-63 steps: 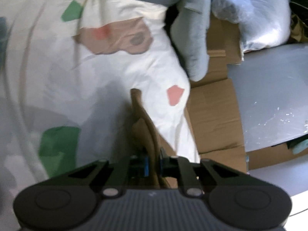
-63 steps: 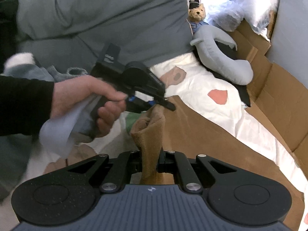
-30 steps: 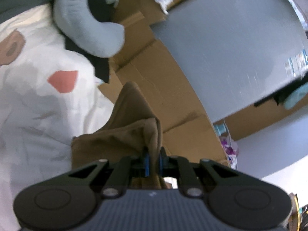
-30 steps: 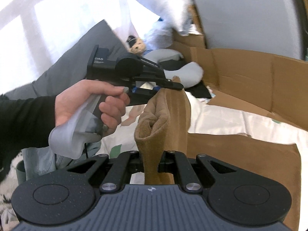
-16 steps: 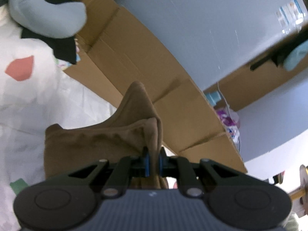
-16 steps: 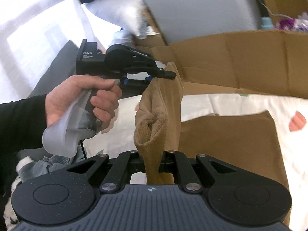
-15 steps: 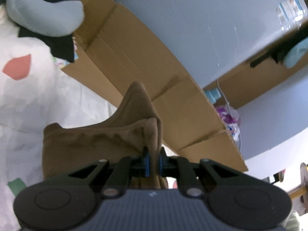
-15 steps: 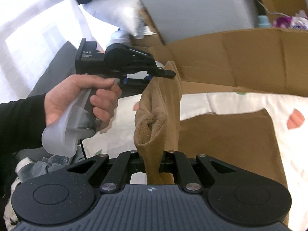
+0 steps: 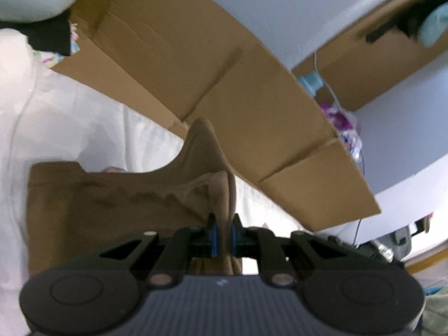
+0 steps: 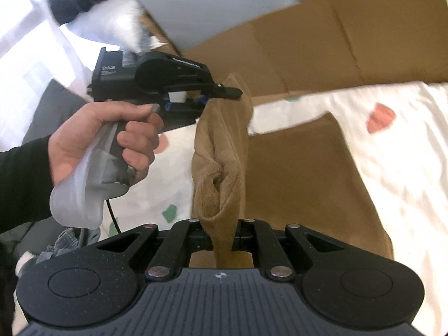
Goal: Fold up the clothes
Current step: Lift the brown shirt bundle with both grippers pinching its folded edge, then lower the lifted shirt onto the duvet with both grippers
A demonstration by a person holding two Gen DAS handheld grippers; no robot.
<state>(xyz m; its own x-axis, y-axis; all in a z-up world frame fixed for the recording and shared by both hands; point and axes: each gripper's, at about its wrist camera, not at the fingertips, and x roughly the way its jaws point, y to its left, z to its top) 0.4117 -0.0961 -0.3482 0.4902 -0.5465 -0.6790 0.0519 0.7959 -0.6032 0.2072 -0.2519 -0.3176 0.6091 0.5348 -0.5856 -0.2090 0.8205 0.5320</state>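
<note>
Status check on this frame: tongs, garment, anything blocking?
Left tongs and right tongs both shut on brown garment. One edge lifted between them, rest lying on the white bedsheet. Cardboard alongside, not in the way.

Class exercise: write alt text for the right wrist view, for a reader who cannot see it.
The right gripper pinches a brown garment over a white patterned sheet. A hand holds the left gripper clamped on the same cloth, with cardboard behind.
</note>
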